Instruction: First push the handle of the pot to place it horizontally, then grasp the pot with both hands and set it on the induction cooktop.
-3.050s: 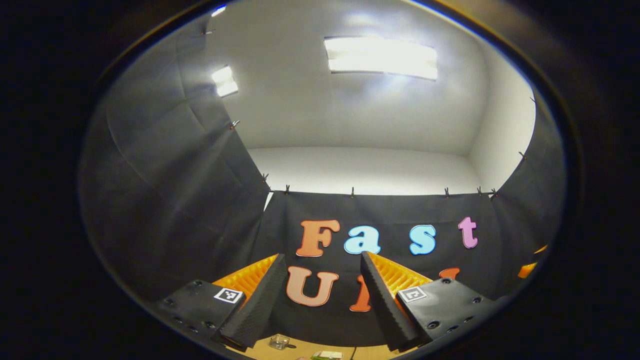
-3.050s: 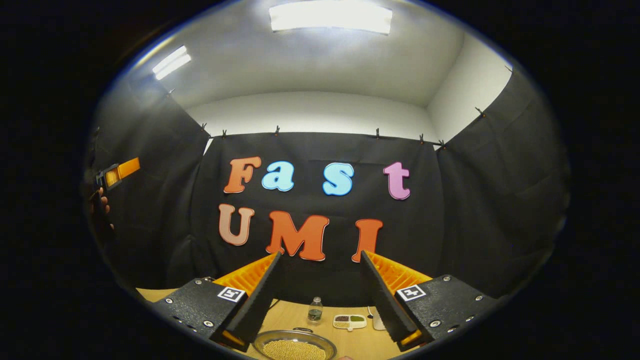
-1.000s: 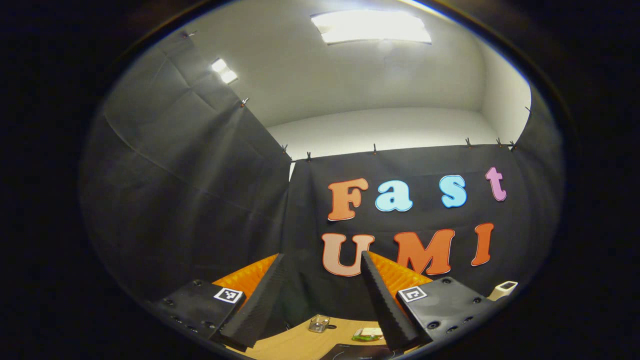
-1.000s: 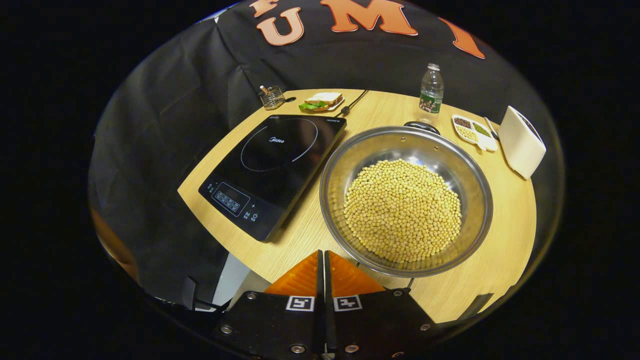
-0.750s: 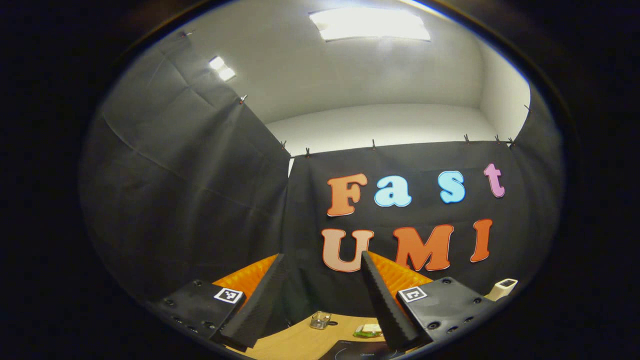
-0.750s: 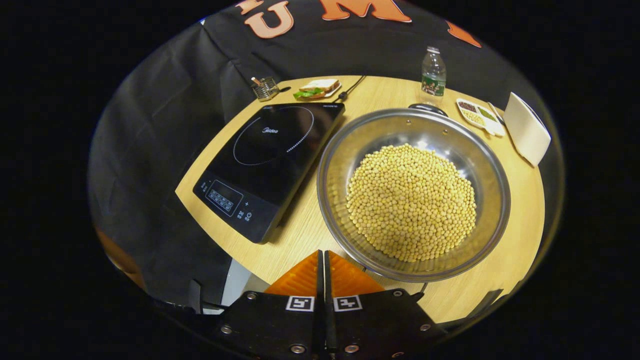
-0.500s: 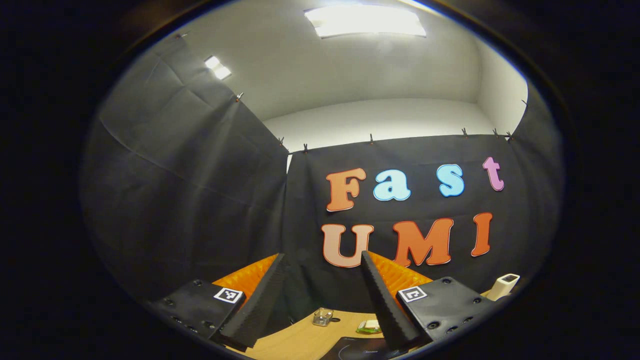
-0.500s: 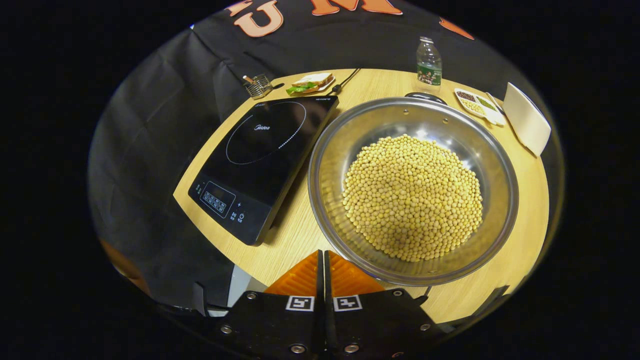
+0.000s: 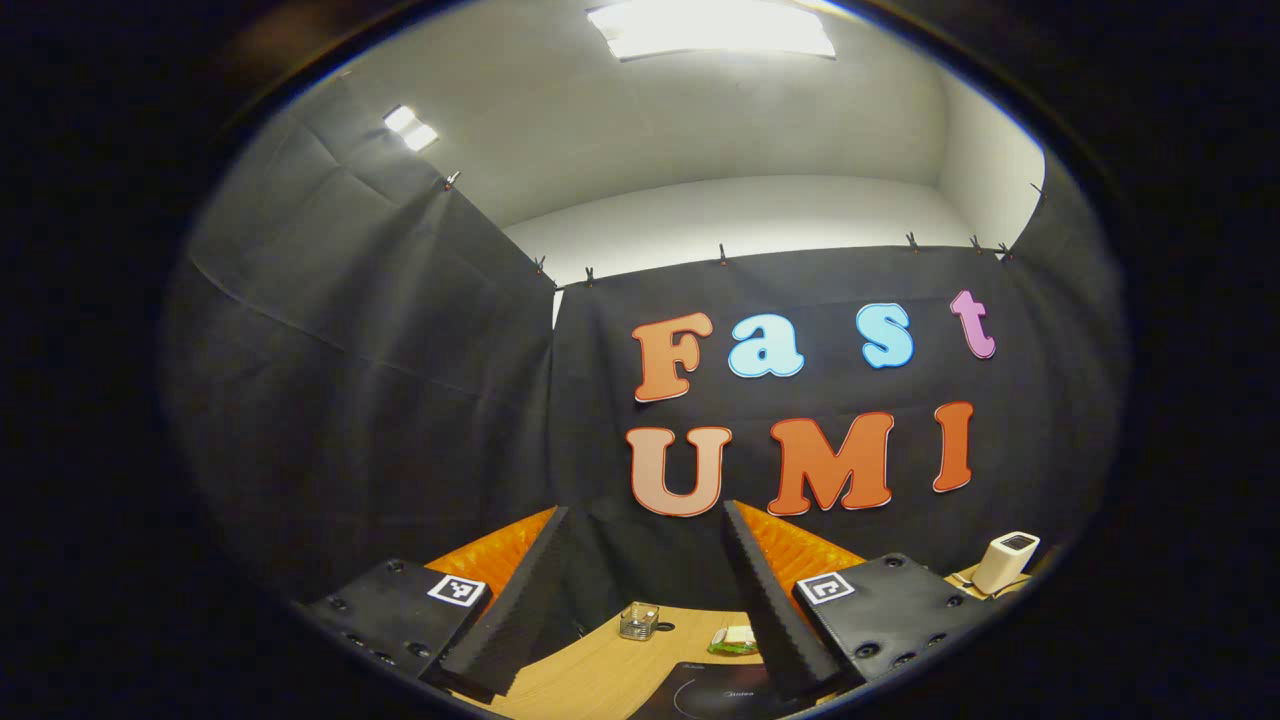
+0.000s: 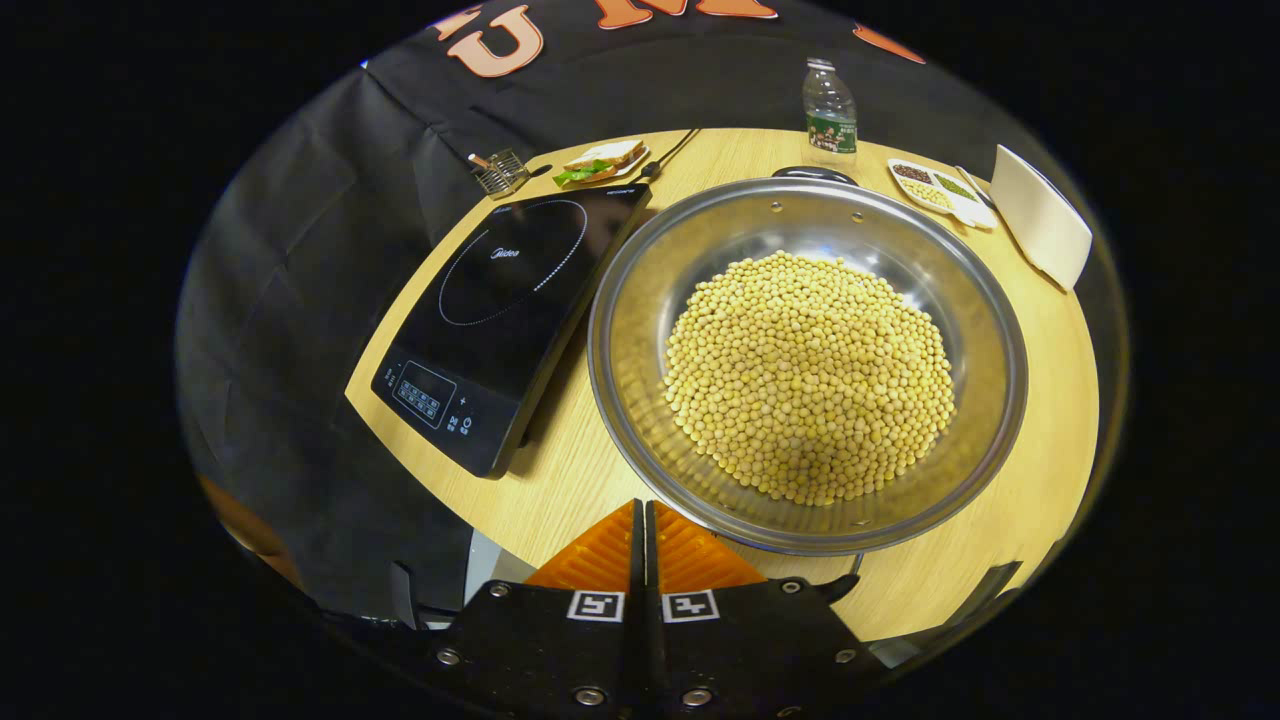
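moved: right gripper [image 10: 644,520] nearer pot [image 10: 806,365] | fingers: right pressed together, empty; left gripper [image 9: 640,590] spread, empty | pot on counter [image 10: 560,470] beside cooktop [image 10: 505,320] | done: 0 of 2 steps

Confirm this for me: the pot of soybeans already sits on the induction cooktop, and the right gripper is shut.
Not quite. In the right gripper view the pot rests on the table beside the induction cooktop, not on it. The right gripper is indeed shut.

Silver pot [image 10: 640,330] heaped with pale yellow beans [image 10: 808,375]; glossy black induction cooktop [image 10: 500,310] marked with a dotted white ring; light wood-grain table [image 10: 570,470].
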{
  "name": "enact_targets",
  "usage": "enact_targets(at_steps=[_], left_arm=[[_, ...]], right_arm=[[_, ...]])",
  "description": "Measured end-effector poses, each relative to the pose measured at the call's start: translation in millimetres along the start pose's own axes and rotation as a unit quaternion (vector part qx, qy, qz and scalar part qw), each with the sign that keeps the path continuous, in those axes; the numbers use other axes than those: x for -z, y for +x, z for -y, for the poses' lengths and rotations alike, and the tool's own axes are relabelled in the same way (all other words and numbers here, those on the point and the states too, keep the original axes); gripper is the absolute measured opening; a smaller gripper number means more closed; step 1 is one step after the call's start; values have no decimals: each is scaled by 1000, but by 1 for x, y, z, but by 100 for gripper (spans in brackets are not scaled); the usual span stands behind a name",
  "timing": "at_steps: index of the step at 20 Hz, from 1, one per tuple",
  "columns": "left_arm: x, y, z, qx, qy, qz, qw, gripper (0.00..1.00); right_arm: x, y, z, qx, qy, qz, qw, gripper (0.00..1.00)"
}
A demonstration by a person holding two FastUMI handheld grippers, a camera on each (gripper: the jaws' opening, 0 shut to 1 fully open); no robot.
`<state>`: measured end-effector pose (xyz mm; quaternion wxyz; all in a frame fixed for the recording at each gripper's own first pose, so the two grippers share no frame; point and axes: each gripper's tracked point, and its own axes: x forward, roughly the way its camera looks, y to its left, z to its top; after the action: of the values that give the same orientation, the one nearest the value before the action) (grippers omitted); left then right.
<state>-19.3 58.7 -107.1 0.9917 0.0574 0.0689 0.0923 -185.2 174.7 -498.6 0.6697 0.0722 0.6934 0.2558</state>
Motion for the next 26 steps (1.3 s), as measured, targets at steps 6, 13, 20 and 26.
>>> enact_targets(at_steps=[6, 13, 20, 26], left_arm=[[-5, 0, 6, 9, -5, 6, 1000, 98], [1, 3, 18, 19, -8, -1, 1000, 97], [7, 5, 23, 23, -10, -6, 1000, 97], [15, 7, 21, 23, -13, -11, 1000, 98]], right_arm=[[5, -11, 37, 31, 13, 2, 999, 0], [1, -23, 92, 81, 41, 14, 996, 0], [-4, -32, 132, 112, 61, 19, 992, 0], [-13, -32, 161, 138, 78, 18, 987, 0]])
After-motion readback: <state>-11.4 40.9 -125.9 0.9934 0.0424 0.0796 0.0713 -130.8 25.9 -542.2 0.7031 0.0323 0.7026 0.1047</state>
